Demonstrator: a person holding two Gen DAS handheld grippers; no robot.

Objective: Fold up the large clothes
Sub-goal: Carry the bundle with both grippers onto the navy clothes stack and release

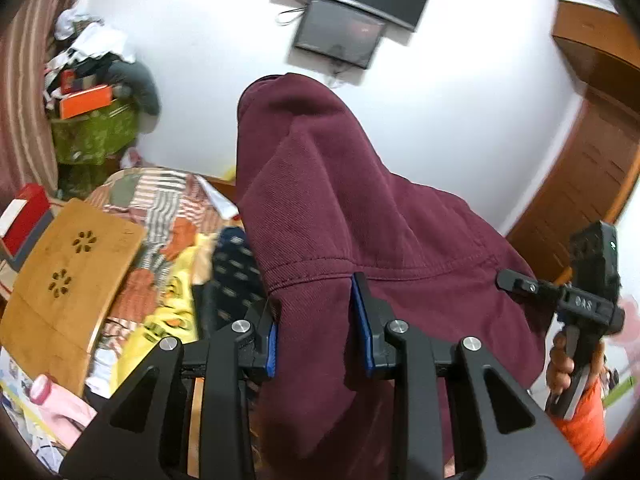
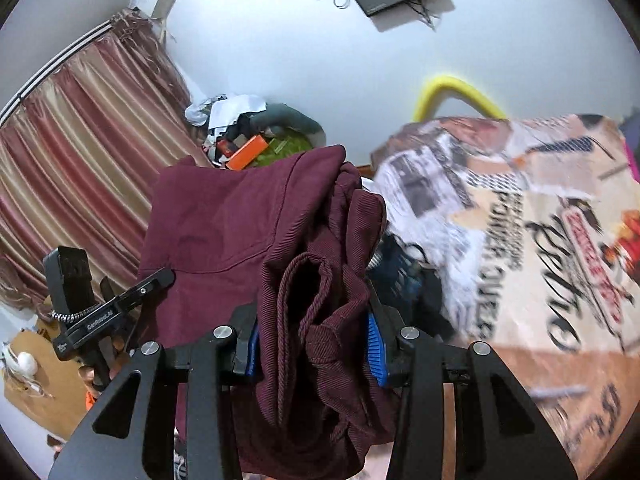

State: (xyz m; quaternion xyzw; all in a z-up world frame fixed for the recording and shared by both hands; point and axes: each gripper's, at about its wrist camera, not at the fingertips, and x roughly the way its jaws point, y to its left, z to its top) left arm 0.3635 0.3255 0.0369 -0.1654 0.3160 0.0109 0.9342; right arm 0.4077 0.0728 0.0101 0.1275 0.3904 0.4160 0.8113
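The bed, spread with a printed patchwork cover, fills the space below and is strewn with other cloth — a yellow piece and a dark patterned one lie on it, and a light wooden board rests at its edge. Above all this hangs the maroon garment, a large hooded top by the look of its seams and the cord along one hem, lifted clear of the bed and stretched between the two tools rather than laid out. The left gripper has its fingers closed to a narrow gap on a hemmed edge of the cloth, which passes between the blue pads and drapes down below them. The right gripper is likewise clamped on the fabric, here on a thicker bunch of gathered folds with the corded edge showing between the pads. Each tool is visible from the other's camera, gripping the garment's far side, so the piece is held at two well-separated places. As for progress, I judge the task to be at an early stage: the garment is picked up and held in the air, but no neat fold is visible, the cloth is bunched at the right, and it has not yet been spread flat. Laying it out on the bed, bringing sleeves and sides in, and doubling it over all appear to remain.
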